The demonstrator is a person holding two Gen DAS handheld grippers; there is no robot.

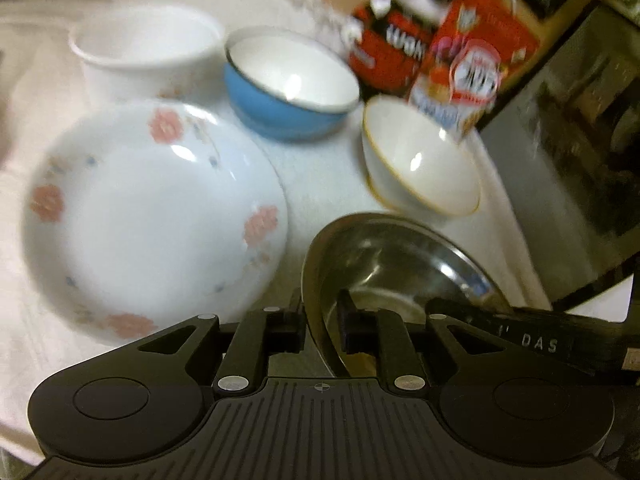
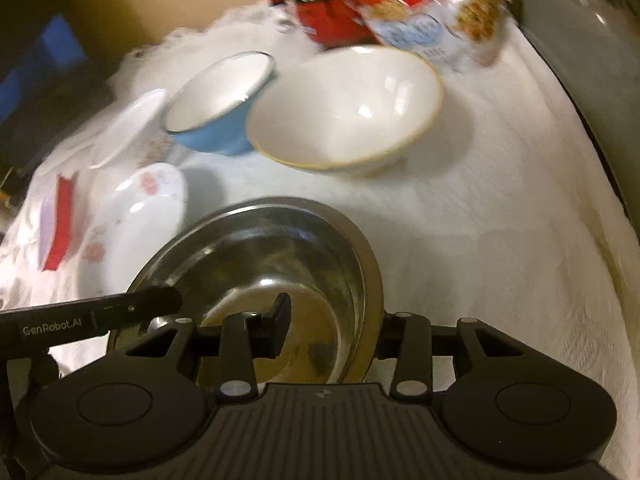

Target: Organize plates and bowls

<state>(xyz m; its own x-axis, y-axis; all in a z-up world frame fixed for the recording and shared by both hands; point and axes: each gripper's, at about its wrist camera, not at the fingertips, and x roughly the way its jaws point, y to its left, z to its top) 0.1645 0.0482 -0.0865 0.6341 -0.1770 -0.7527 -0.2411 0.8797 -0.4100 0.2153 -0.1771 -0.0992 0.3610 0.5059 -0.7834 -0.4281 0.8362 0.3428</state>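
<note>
Both grippers grip the steel bowl [image 2: 256,264] on the surface: left gripper [image 1: 322,320] pinched on its rim, right gripper [image 2: 332,332] apparently clamped across the opposite rim. Lift level, moving both together.

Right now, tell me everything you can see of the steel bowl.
The steel bowl is round, shiny metal with a wide flat rim, empty, mirroring its surroundings. It sits nearest both cameras on the white cloth, beside the floral plate. The left gripper is shut on its rim; the right gripper straddles the opposite rim, one finger inside, one outside.
</note>
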